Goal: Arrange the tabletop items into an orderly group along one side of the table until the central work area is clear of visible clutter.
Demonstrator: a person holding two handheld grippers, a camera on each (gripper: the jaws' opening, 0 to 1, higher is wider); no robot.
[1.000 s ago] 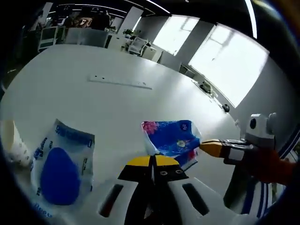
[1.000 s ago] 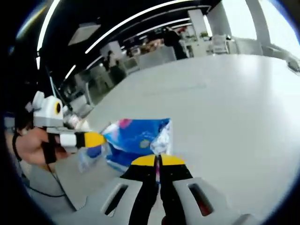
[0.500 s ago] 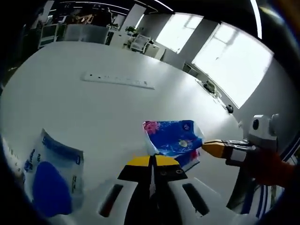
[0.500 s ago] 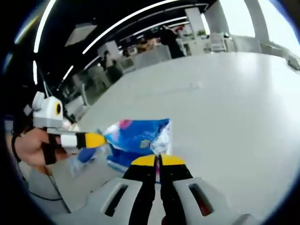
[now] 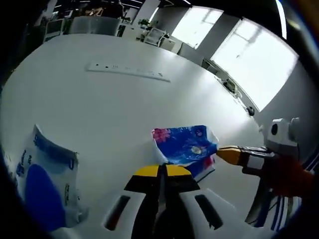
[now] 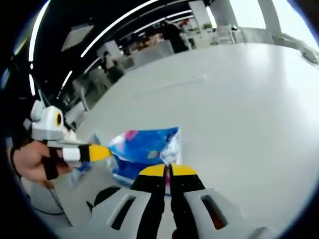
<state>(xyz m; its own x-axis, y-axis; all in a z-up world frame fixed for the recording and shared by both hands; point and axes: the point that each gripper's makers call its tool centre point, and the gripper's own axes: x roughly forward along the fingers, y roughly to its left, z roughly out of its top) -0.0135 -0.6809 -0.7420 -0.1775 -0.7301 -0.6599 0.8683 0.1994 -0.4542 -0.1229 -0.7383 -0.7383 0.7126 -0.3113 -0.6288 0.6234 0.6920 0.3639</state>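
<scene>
Large white table, smooth, rounded far edge. Long white strip flat on far part of top, lying crosswise; seen in right gripper view as faint line. White-and-blue pack flat at near left in left gripper view. Blue floral pack near centre; contact with tabletop cannot be told. Top around strip bare.

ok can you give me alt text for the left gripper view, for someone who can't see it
The left gripper, jaws shut, pinches one edge of a blue tissue pack above a white table, while the right gripper grips its other end from the right. A second blue and white pack lies at lower left.
</scene>
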